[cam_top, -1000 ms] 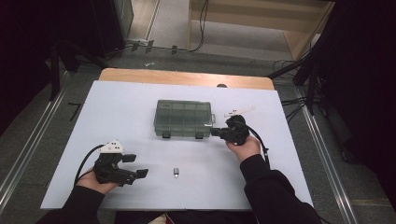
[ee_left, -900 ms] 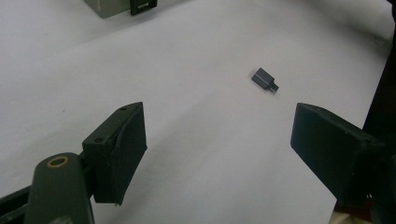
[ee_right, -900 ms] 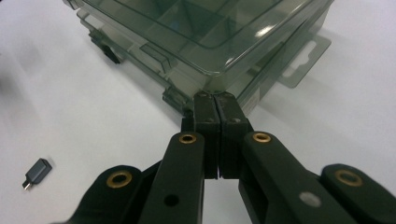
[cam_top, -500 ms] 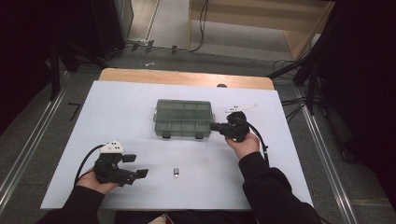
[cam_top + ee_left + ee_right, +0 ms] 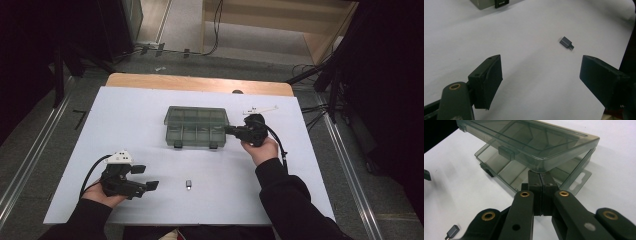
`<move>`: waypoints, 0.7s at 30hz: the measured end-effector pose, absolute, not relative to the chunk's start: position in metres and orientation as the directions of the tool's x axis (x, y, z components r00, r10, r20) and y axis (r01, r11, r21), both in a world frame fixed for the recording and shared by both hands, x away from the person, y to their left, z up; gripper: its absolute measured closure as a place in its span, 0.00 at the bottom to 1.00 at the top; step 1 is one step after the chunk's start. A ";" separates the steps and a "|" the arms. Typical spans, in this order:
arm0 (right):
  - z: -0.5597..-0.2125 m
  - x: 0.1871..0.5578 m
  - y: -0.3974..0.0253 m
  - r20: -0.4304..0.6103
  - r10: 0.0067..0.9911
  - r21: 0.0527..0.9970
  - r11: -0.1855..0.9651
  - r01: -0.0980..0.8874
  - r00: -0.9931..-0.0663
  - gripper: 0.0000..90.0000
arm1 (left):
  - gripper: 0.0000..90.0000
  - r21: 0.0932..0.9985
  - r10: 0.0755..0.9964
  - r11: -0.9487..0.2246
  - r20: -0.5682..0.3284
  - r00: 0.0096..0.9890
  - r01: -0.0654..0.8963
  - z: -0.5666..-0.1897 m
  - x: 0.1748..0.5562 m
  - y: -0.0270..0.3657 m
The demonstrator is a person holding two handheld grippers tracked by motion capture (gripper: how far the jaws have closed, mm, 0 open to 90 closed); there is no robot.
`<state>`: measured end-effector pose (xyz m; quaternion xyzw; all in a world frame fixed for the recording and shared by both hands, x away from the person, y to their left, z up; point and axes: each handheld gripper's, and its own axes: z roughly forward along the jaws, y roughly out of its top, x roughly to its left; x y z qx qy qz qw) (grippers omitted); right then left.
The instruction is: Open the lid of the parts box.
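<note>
A smoky translucent compartment box [image 5: 196, 127] lies at the middle of the white table [image 5: 125, 125]. Its lid [image 5: 531, 142] is tilted up off the base [image 5: 506, 170]. My right gripper [image 5: 229, 131] is at the box's right side, shut, with its tips [image 5: 540, 178] tucked under the raised lid edge. A small grey adapter plug [image 5: 188, 184] lies near the front edge of the table. My left gripper [image 5: 146, 177] rests at the front left, open and holding nothing. The plug [image 5: 566, 42] lies ahead of that gripper [image 5: 544, 72], a little to the right.
A thin white strip [image 5: 260, 108] lies behind the right gripper near the back right. A wooden board edge [image 5: 200, 84] runs along the table's far side. Cables trail from both grippers. Bare table lies between the left gripper and the box.
The right gripper has moved forward and left up to the box's right edge, and the lid now stands raised over its tips. The left gripper has stayed still.
</note>
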<state>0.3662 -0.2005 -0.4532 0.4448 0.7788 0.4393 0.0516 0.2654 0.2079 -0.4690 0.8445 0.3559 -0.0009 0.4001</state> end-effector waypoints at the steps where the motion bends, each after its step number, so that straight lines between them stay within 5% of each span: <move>1: -0.453 0.367 -0.201 0.311 0.737 0.731 0.218 0.646 -0.601 0.97 | 0.21 0.675 0.601 -0.426 -0.286 0.747 0.602 -0.469 0.265 0.208; 21: -0.446 0.384 -0.199 0.312 0.746 0.742 0.195 0.642 -0.588 0.97 | 0.21 0.679 0.616 -0.416 -0.278 0.737 0.605 -0.469 0.267 0.210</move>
